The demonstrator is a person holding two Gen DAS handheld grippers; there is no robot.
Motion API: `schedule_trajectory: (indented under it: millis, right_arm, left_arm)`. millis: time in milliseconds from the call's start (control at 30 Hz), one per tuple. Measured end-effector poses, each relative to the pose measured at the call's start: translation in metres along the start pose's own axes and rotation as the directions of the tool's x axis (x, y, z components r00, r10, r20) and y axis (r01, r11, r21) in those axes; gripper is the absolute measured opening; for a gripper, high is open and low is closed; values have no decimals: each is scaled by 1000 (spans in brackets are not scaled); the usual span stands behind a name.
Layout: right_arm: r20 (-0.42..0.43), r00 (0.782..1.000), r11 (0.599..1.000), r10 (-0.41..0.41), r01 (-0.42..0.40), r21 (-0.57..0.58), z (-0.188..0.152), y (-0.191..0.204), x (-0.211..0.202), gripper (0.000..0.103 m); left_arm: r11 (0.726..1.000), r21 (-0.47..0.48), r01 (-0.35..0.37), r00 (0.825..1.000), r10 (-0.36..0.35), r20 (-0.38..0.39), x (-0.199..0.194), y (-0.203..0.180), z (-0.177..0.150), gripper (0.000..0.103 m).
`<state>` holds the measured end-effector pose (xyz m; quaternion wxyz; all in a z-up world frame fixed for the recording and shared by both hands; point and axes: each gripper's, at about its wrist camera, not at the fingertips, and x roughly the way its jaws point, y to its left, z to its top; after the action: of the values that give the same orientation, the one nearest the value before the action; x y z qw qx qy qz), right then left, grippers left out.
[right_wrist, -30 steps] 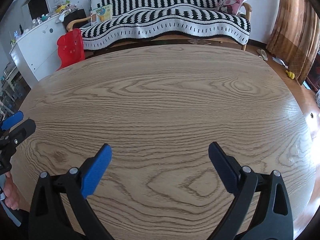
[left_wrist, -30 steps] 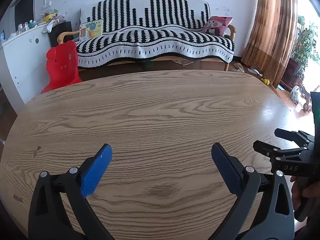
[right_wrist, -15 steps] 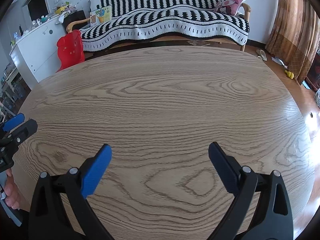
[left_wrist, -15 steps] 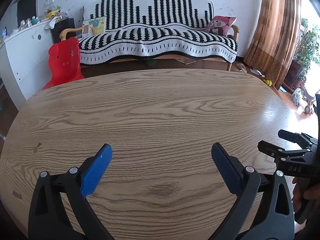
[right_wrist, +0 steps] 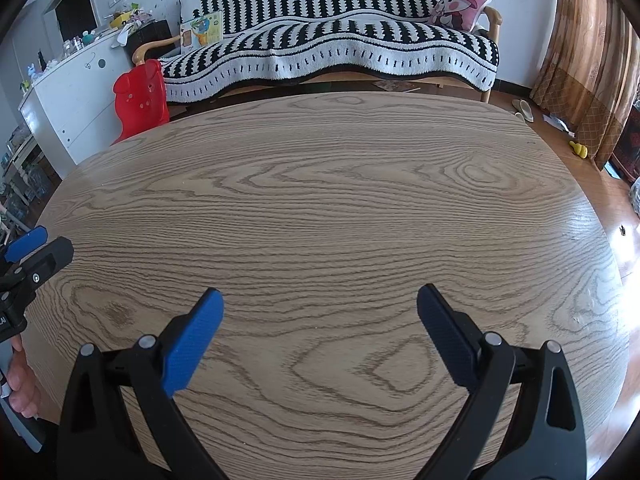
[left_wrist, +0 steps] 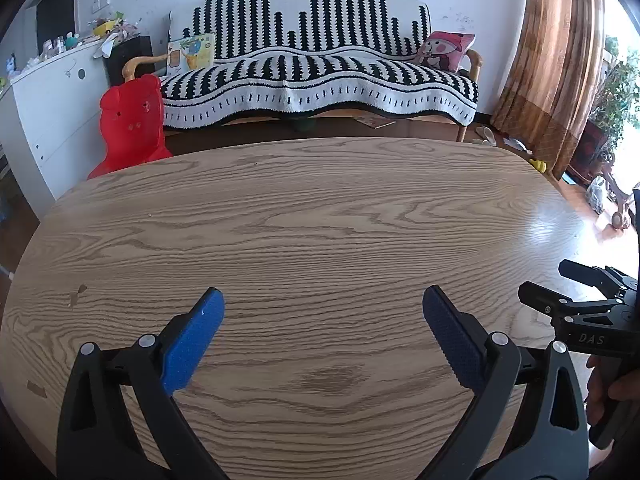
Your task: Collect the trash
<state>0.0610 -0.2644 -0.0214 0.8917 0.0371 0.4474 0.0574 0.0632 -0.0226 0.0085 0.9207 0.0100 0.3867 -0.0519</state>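
No trash shows on the wooden table [left_wrist: 320, 220] in either view. My left gripper [left_wrist: 322, 312] hovers open over the near part of the table, nothing between its blue pads. My right gripper [right_wrist: 320, 312] is likewise open and empty over the table [right_wrist: 340, 200]. In the left wrist view the right gripper [left_wrist: 560, 284] appears at the right edge, held by a hand [left_wrist: 612, 388]. In the right wrist view the left gripper [right_wrist: 36, 248] pokes in from the left edge.
Beyond the table's far edge stand a black-and-white striped sofa [left_wrist: 320, 64], a red plastic child's chair [left_wrist: 130, 124] and a white cabinet [left_wrist: 44, 108] with clutter on top. Brown curtains [left_wrist: 556, 60] hang at the right. Small items lie on the floor near them.
Both views have tilted up slightly, so the sofa and room sit lower in frame. Both grippers stay open and empty.
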Motion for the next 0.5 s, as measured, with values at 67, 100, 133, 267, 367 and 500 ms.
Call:
schedule_trajectory:
  millis: [67,100,133,267,367,500]
  right_arm:
    - [0,1000,1000,1,-1,1,0,0,0,94]
    - [0,1000,1000,0,0,0,0,0,0,94]
    - [1,1000,1000,0,0,0,0,0,0,94]
    - [2,1000,1000,0,0,-1,0,0,-2,94]
    - [3,1000,1000,0,0,0,1,-1,-2,94]
    - [5,1000,1000,0,0,0,2,-2,-4,94]
  left_arm:
    - [1000,-5,-3,1000,3,-3,1,1,0,96]
    - [1000,-7,-3,1000,3,-4,1,2,0,96]
    - [1000,-9,-2,1000,2,-6,1,3,0,96]
    - [1000,-5,-4,1000,4,-8,1,3,0,96]
    - [1000,-2,-4,1000,4,-12,3,4,0,96]
    - [1000,-2,-2,1000,2,-19,5,5,-1,96]
